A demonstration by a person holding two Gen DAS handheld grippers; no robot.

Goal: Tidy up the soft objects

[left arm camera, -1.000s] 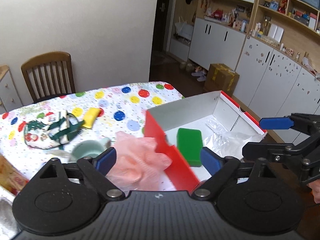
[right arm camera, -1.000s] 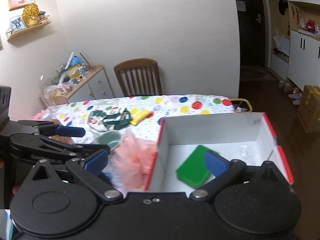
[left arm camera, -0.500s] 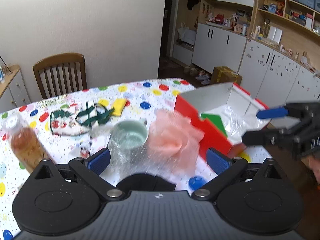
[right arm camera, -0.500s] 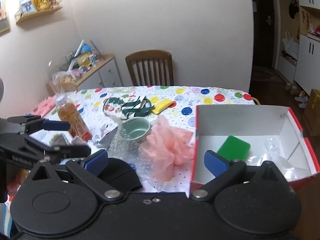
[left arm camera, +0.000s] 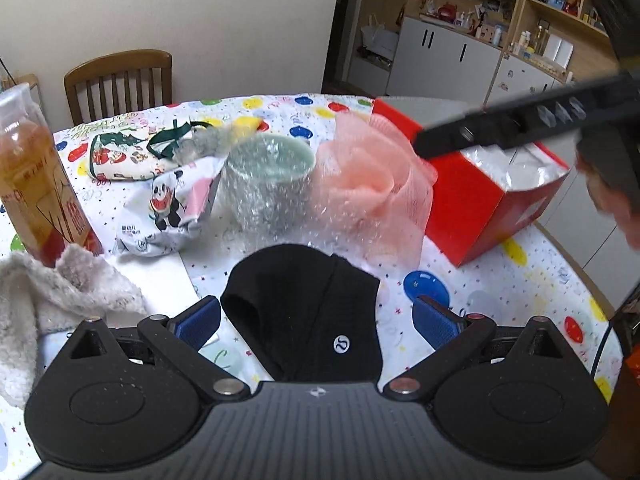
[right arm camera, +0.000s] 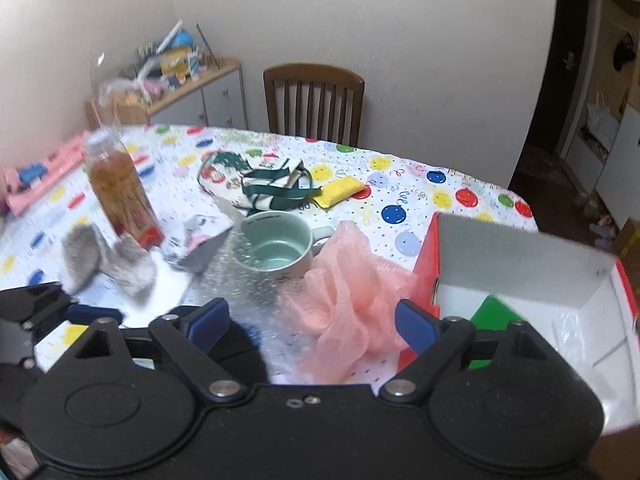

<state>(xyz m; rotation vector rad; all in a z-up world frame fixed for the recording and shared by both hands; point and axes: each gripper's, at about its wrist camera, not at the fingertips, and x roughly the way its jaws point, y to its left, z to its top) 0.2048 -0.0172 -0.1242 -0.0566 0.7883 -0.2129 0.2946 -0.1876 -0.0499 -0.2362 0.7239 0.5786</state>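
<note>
- Two soft things are already sitting in the red box [right arm camera: 520, 280]: a green sponge [right arm camera: 490, 312] and a crinkly clear bag [right arm camera: 576, 336].
- Many soft things are still waiting on the dotted table [left arm camera: 500, 304]: the black cloth [left arm camera: 308, 304], the pink mesh puff [left arm camera: 372, 176], the fluffy grey cloth [left arm camera: 44, 292], the yellow sponge [right arm camera: 340, 190] and the printed pouch with green straps [right arm camera: 248, 176]. So the job is looking only partly done.
- The left gripper [left arm camera: 316, 320] is hanging wide open over the black cloth. The cloth is lying between the two blue pads [left arm camera: 198, 320], but the pads are not squeezing it yet.
- The black cloth is lying flat at the near edge of the table, at 6 o'clock from the green cup [left arm camera: 270, 172]. Its long side is running from 10 o'clock to 4 o'clock in the left view, with the little white logo at the near end.
- The right gripper [right arm camera: 312, 324] is closing a bit, with nothing pinched. The pink puff is sitting just past its fingers, at about 1 o'clock, touching the box's red wall.
- The pink puff is a round bunch, so it is not pointing any way.
- The tea bottle [right arm camera: 120, 196] and the cup are hard, so I am guessing they are staying out.
</note>
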